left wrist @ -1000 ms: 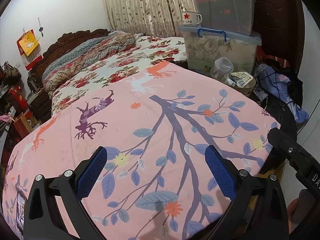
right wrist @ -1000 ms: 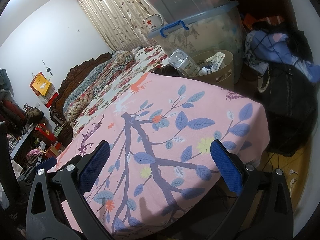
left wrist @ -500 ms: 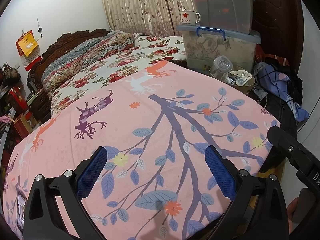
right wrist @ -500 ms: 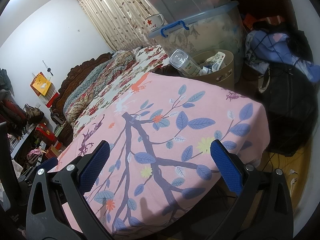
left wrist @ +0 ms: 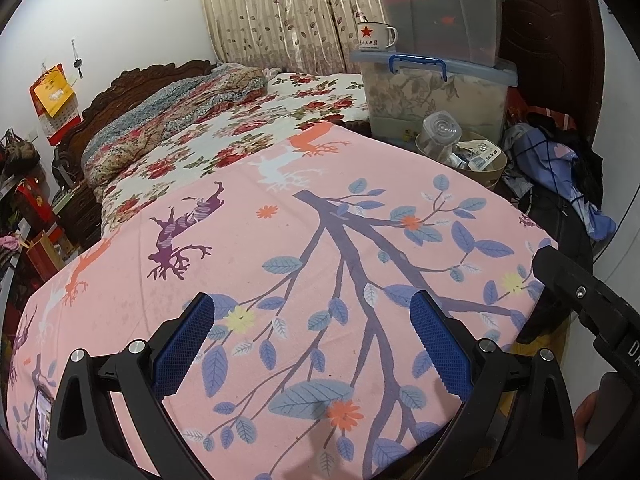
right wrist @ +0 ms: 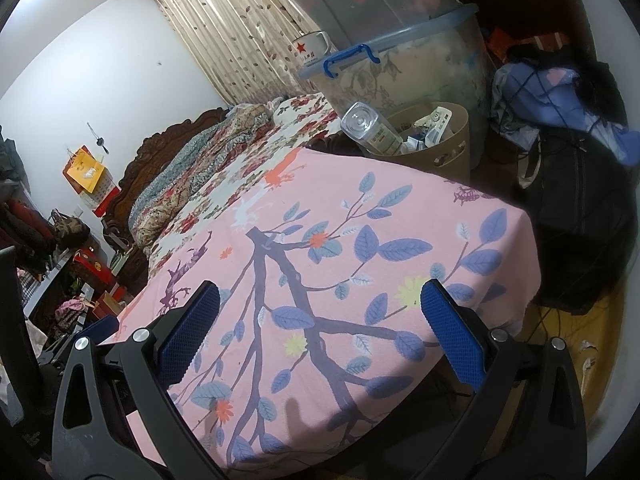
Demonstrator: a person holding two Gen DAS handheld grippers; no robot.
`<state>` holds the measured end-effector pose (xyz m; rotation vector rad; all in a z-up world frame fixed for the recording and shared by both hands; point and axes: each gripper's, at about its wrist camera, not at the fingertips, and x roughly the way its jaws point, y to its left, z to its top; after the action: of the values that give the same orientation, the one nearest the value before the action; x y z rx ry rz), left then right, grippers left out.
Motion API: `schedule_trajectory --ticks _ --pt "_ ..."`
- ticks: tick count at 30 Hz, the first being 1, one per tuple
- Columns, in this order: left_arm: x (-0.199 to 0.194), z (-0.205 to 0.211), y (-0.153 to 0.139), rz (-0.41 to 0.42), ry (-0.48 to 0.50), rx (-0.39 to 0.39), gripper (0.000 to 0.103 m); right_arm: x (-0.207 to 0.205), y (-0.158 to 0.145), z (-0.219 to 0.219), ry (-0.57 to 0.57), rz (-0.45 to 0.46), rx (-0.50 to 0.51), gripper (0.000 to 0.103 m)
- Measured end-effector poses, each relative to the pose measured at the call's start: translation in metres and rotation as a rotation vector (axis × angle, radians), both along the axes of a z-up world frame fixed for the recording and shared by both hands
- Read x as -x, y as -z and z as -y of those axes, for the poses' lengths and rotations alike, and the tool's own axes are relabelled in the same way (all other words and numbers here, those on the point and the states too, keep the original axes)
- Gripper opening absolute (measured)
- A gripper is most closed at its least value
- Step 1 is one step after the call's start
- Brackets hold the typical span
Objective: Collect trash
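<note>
A tan waste bin (left wrist: pixel 494 170) (right wrist: pixel 452 148) stands on the floor beyond the far corner of the pink sheet (left wrist: pixel 320 264) (right wrist: pixel 360 280). It holds a clear plastic bottle (left wrist: pixel 440 134) (right wrist: pixel 372 128) and crumpled paper packets (left wrist: pixel 480 154) (right wrist: pixel 434 124). My left gripper (left wrist: pixel 312 340) is open and empty above the near part of the sheet. My right gripper (right wrist: pixel 320 332) is open and empty above the sheet's near right part. Part of the right gripper (left wrist: pixel 592 312) shows at the right edge of the left wrist view.
Two stacked clear storage boxes (left wrist: pixel 436 80) (right wrist: pixel 400 52) with an enamel mug (left wrist: pixel 374 36) stand behind the bin. A black bag with blue clothing (left wrist: pixel 560 184) (right wrist: pixel 576 200) lies right of the bed. A floral quilt (left wrist: pixel 192 112), wooden headboard and curtains are farther back. A phone (left wrist: pixel 42 420) lies at the sheet's near left.
Both grippers stay open and almost still; the left wrist view has drifted very slightly.
</note>
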<state>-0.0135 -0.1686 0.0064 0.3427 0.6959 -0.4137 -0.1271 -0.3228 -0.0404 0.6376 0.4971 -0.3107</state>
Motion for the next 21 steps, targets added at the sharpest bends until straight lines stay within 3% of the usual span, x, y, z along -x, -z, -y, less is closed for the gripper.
schedule_trajectory --ticks 21 --pt "-0.0028 -0.0021 0.0018 -0.03 -0.003 -0.001 0.094 -0.0008 -0.0018 -0.0015 -0.002 0.003 0.0 0.099"
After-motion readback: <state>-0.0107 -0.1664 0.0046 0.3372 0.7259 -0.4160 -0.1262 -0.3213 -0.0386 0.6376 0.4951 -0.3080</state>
